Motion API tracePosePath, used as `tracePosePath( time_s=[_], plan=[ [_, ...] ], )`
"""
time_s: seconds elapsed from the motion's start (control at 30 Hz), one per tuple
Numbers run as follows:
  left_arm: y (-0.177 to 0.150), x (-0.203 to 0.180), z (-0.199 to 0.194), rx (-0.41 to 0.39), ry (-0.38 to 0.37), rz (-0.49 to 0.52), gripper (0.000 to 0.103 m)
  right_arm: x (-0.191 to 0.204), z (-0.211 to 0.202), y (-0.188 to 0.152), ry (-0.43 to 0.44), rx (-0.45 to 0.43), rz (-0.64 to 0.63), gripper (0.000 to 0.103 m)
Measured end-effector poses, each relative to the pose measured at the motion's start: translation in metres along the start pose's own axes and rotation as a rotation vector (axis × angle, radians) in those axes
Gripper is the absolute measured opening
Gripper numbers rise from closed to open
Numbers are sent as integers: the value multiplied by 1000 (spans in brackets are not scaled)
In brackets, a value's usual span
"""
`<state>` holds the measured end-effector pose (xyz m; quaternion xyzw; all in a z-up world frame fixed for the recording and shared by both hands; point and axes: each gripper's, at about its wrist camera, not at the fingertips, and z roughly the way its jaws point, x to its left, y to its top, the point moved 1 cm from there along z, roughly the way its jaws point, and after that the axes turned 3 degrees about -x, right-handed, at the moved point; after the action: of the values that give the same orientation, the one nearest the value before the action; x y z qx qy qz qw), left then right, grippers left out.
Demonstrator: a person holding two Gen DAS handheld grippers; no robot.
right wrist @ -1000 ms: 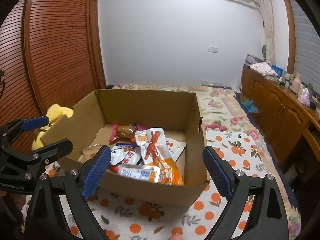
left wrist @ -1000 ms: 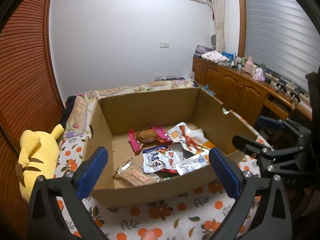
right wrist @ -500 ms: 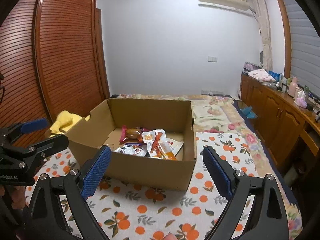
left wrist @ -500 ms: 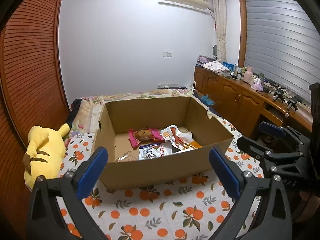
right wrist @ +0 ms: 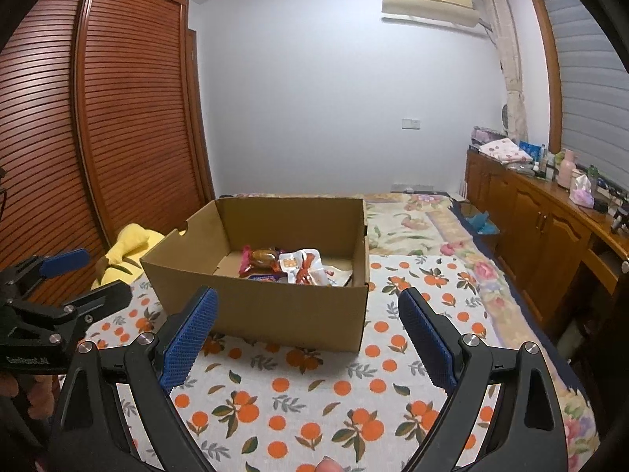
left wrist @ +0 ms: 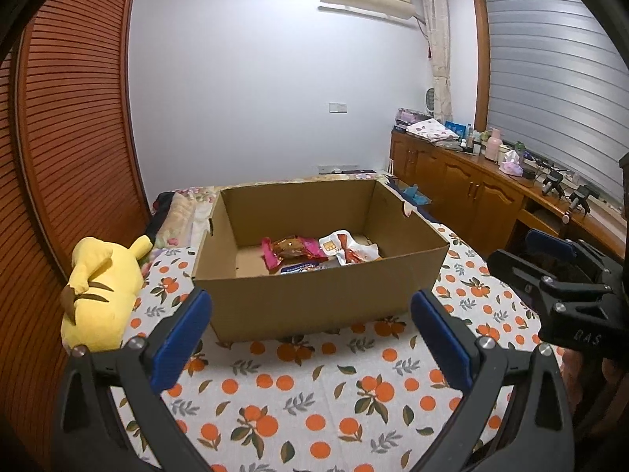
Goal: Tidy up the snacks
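While both see box (left wrist: 314,299) | only right wrist: pillow-side bedspread (right wrist: 416,224)

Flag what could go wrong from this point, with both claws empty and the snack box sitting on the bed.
1. The cardboard box sits on a soft orange-print bedspread, so pressing into it could tilt or slide it.
2. The snack packets overlap in a heap behind the high front wall; a reach by the open left claw or right claw might catch two packets or the rim.
3. The yellow plush toy lies close to the box's left side and could be bumped.
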<state>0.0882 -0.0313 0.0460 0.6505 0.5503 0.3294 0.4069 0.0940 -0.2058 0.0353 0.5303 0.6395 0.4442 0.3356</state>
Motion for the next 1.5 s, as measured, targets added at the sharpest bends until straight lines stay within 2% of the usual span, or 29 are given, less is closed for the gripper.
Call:
tracePosePath(
  time_s=[0.47, 1.5],
  plan=[
    [-22, 12, -17, -3, 59, -30, 102, -2, -19, -18, -21, -25, 8, 95],
    [-39, 20, -12, 21, 76, -39, 102, 0, -17, -24, -23, -19, 8, 95]
  ],
)
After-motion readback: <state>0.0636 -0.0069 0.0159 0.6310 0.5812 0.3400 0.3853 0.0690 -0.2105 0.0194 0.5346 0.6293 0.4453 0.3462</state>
